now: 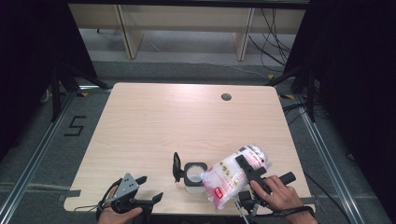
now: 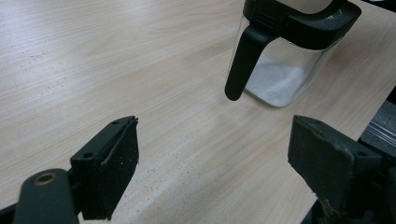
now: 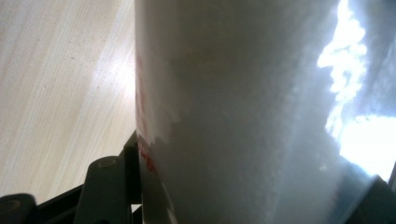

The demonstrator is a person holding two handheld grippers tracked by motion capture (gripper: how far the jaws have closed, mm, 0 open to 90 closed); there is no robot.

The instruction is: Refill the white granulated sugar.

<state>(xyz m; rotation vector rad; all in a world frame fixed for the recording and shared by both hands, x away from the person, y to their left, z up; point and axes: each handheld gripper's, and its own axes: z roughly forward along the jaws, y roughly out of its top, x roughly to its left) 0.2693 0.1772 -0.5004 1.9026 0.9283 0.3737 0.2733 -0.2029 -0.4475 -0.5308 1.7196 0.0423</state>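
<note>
- High view: my right gripper clamps the soft, slippery bag mid-body, tilted over the glass jar.
- Bag likely sags; grip stays central.
- Left gripper jaws wide, empty.

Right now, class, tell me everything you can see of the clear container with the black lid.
The container is a small square jar of clear glass or plastic with a black rim. Its black hinged lid stands open, upright at one side. A shallow layer of white grains lies at the bottom. It stands upright near the table's front edge. The bag in the right gripper tilts toward its mouth; contact is unclear.
</note>
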